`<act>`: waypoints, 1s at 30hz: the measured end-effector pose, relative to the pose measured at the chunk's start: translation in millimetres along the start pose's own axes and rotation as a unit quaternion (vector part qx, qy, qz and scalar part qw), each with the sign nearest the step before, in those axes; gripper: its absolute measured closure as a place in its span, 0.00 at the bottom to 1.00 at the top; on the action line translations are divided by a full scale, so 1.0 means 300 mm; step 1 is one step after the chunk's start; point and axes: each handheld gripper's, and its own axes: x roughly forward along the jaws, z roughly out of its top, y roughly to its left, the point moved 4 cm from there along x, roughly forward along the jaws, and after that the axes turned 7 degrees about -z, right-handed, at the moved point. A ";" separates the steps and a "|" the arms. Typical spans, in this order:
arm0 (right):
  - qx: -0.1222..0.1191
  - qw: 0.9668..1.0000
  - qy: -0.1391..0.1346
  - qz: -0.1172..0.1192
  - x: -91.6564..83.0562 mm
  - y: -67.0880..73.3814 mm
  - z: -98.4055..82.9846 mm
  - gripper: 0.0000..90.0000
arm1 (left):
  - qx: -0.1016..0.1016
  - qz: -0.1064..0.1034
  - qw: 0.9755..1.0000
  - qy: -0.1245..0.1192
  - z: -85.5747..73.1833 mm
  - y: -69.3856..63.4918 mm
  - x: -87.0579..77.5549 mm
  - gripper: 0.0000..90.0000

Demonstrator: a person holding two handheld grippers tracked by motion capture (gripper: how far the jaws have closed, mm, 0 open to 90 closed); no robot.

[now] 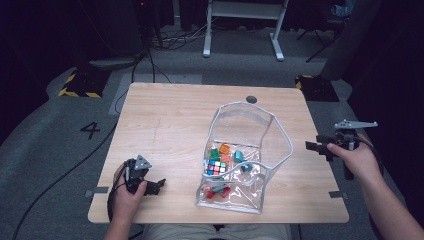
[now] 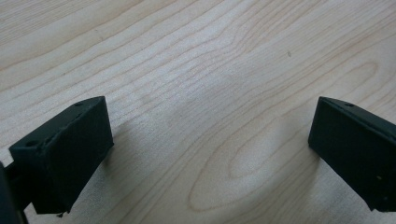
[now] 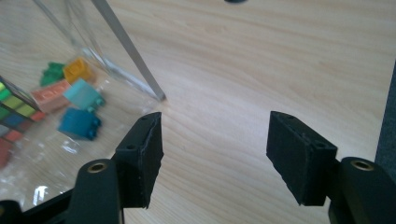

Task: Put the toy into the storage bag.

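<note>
Clear plastic pouch [image 1: 245, 155] with a grey-white zip rim lay open at the centre-right of the wooden tabletop [image 1: 165, 120], mouth gaping toward 12 o'clock. Inside it, toward its 6 o'clock end, sat a colour cube [image 1: 216, 167], an orange brick [image 1: 224, 148], a green brick [image 1: 214, 154], two teal bricks [image 1: 239, 156] and some red pieces [image 1: 216, 191]; smaller bits too blurred to name. Right claw [image 1: 314, 146] was held in the person's right hand [image 1: 356, 159] at 3 o'clock of the pouch, just off the tabletop's right edge, pointing toward the pouch, well apart from it. Its jaws stood wide open, nothing between them. In the right gripper view, the right claw [image 3: 212, 156] hovered over bare wood, with the pouch rim [image 3: 128, 49] at 11 o'clock of the jaws and the teal bricks [image 3: 80, 123] and colour cube [image 3: 11, 112] at 9 o'clock. Left claw [image 1: 156, 186] sat in the left hand [image 1: 127, 197] at the tabletop's 7 o'clock corner, well apart from the pouch. In the left gripper view, the left claw [image 2: 210, 149] was open wide, close over bare wood, holding nothing.
</note>
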 end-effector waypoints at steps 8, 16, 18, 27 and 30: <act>0.008 1.000 0.025 -0.005 0.094 -0.032 -0.144 0.40 | 0.000 0.000 1.000 0.000 0.000 0.000 0.000 0.00; 0.005 1.000 0.024 -0.011 0.140 -0.038 -0.246 0.39 | 0.000 0.000 1.000 0.000 0.000 0.000 0.000 0.00; -0.002 1.000 0.020 -0.017 0.147 -0.037 -0.266 0.38 | 0.000 0.000 1.000 0.000 0.000 0.000 0.000 0.00; -0.008 0.999 0.000 -0.040 0.174 -0.027 -0.356 0.35 | 0.000 0.000 1.000 0.000 0.000 0.000 0.000 0.00; -0.024 0.999 -0.008 -0.048 0.181 -0.027 -0.372 0.33 | 0.000 0.000 1.000 0.000 0.000 0.000 0.000 0.00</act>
